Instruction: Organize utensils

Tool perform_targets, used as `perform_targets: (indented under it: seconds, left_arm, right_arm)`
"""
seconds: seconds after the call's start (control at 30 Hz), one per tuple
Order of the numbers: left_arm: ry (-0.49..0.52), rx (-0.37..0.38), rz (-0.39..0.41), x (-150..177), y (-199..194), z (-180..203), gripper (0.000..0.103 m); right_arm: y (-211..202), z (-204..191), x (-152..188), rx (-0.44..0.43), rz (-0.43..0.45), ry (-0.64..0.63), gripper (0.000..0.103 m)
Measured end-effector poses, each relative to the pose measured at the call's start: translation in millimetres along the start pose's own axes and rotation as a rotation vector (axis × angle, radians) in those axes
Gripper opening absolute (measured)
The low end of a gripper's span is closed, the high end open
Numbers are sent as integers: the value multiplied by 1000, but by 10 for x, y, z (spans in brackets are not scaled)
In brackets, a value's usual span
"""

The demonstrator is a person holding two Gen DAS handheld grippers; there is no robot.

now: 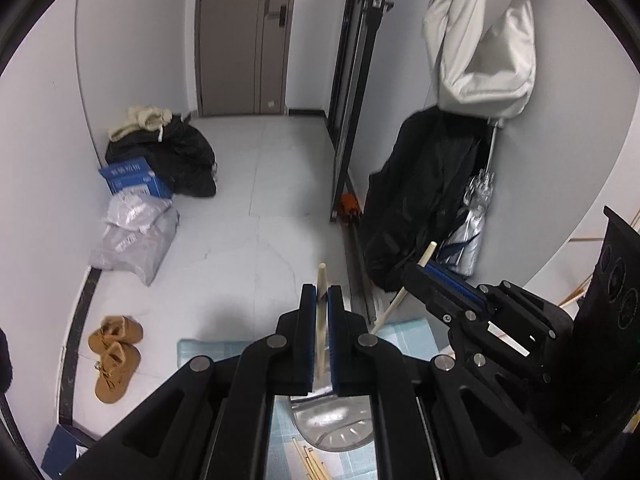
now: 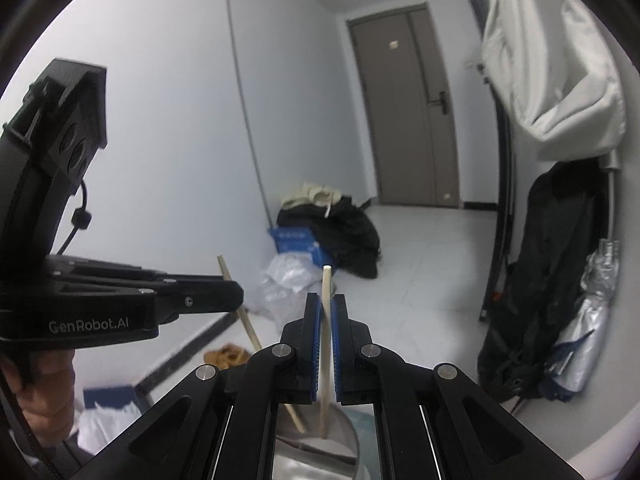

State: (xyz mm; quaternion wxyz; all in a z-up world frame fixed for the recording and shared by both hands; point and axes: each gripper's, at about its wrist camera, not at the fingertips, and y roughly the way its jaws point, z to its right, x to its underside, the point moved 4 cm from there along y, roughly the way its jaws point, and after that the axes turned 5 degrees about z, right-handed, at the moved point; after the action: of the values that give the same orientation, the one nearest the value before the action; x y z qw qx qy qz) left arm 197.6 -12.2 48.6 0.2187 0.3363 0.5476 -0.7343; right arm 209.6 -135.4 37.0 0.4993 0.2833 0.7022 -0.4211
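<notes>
My left gripper [image 1: 322, 300] is shut on a wooden chopstick [image 1: 321, 322], held upright over a shiny metal cup [image 1: 336, 424]. My right gripper [image 2: 326, 308] is shut on a second wooden chopstick [image 2: 326, 340], its lower end inside the metal cup [image 2: 320, 444]. In the left wrist view the right gripper [image 1: 436, 276] comes in from the right, holding its chopstick [image 1: 400, 292] at a slant. In the right wrist view the left gripper [image 2: 236, 294] comes in from the left with its chopstick [image 2: 244, 312] slanting down into the cup. Several loose chopsticks [image 1: 310, 460] lie on the blue checked mat [image 1: 404, 338].
More chopsticks [image 1: 576, 296] lie at the right edge. Beyond the mat is a tiled floor with brown shoes [image 1: 114, 356], plastic bags [image 1: 136, 232], a blue box [image 1: 132, 180], dark clothes [image 1: 180, 152], a black bag [image 1: 424, 192], a folded umbrella [image 1: 472, 216] and a door [image 1: 244, 36].
</notes>
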Motion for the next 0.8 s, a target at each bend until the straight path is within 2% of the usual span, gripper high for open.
perform_targets:
  seconds: [0.3,0.4,0.47,0.5,0.53,0.6,0.63,0.67,0.7,0.8]
  left_arm:
    - [-36,35,-90,180,316,-122,2]
    - [-35,-5,-83,198,314,-150,3]
    - [-71,-9,-88,204,314,-200,8]
    - [-81,-11,-86,204,299,-220,17]
    - [-87,-15,-78,198,262,-241,32]
    - [-83,-56,-40,186,175,-260,51]
    - [-82,-66,-21,180,138,-268,59]
    - [-85,-80,-2,183,86,-283,62]
    - [-92,-98,10,194,35,-297,65]
    - [-110,-120,23,266,-76,-311,65]
  right_arm:
    - [195,-8,337,-80,-109,-61,5]
    - [220,18,398,-105,-138,-34,5]
    - [207,85,422,-116,-144,17,8]
    - [195,107,429,-124,-148,38,8]
    - [172,141,436,-123,-149,59,8]
    - [110,198,441,-107,-143,89,12]
    - [67,243,437,-91,-136,108,18]
    - [29,286,428,-77,-125,132,26]
    - [-42,331,432,-63,-110,159,28]
    - [-171,400,401,-24,-84,191,39]
